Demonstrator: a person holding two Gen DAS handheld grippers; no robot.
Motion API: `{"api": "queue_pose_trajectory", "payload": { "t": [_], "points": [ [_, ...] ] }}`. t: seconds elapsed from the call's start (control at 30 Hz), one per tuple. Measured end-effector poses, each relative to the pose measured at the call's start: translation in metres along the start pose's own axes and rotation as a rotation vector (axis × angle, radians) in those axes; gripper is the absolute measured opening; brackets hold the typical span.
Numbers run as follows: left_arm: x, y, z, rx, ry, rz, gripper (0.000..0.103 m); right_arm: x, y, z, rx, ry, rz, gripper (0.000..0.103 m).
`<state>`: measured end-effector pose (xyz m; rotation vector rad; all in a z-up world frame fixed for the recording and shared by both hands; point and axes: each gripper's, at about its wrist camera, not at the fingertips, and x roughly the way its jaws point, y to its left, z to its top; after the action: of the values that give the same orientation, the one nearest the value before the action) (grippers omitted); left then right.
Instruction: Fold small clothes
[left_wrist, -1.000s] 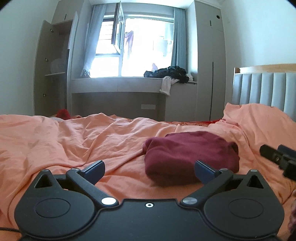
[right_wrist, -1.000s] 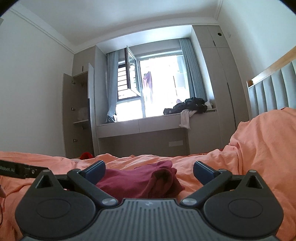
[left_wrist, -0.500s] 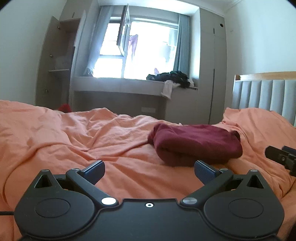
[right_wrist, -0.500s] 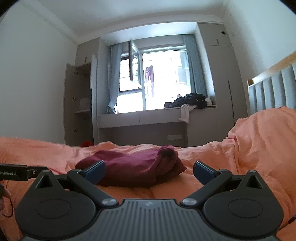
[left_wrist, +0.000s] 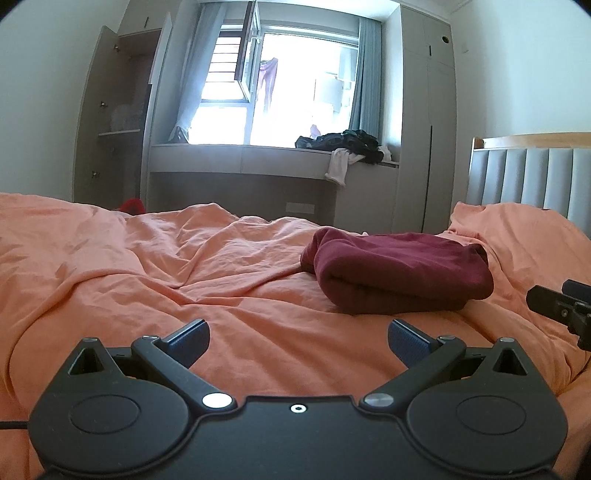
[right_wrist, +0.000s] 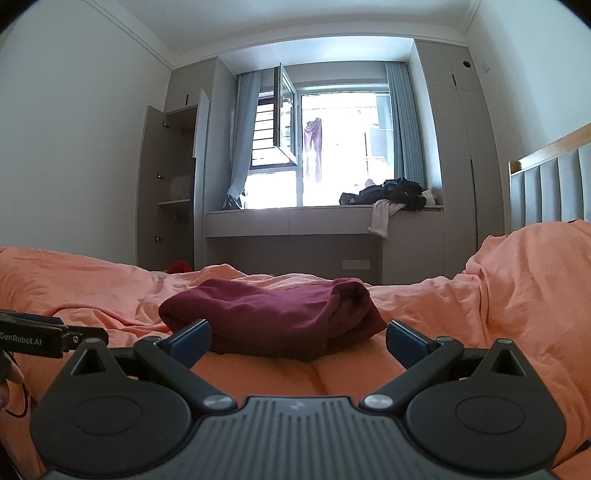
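The dark red garment (left_wrist: 399, 273) lay on the orange bedsheet (left_wrist: 184, 280) as a thick folded bundle, toward the headboard (left_wrist: 532, 181) side of the bed. The left gripper (left_wrist: 298, 341) hung over bare sheet with its jaws spread wide and nothing between them, the bundle ahead of it and off to its right. The right gripper (right_wrist: 297, 341) was just as wide open and empty, low over the sheet, with the bundle straight ahead past its fingertips; whether the tips touched the cloth could not be told.

Judged from how it lay, the folding looked close to done, and what remained was tidying or setting the bundle aside. To do that well, the grippers would best come in from opposite sides and pinch all the layers together near the rounded folded edge, so that no single layer peeled off and undid the stack. A low, level lift would keep the loose end from sagging open.

The garment looked like soft, matte knit, fairly heavy, with a plump rolled edge on its left in the left wrist view and a puckered, bunched end nearer the headboard. The sheet was thin and creased into long ridges, likely to drag along if pinched with the garment. The headboard was padded in grey vertical panels under a wooden rail.
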<state>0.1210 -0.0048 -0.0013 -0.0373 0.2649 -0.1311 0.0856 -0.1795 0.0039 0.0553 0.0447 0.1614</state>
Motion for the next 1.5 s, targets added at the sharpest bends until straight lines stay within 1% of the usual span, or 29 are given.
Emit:
{"api": "queue_pose_trajectory", "payload": {
  "t": [0.57, 1.5],
  "points": [
    [0.0023, 0.0015, -0.0008, -0.015, 0.012, -0.002, 0.102, 0.0013, -0.0009, -0.0017, 0.003, 0.003, -0.014, 0.103],
    [0.0034, 0.0009, -0.0014, -0.006, 0.010, -0.005, 0.103, 0.0013, -0.0014, -0.0026, -0.002, 0.005, -0.014, 0.103]
  ]
}}
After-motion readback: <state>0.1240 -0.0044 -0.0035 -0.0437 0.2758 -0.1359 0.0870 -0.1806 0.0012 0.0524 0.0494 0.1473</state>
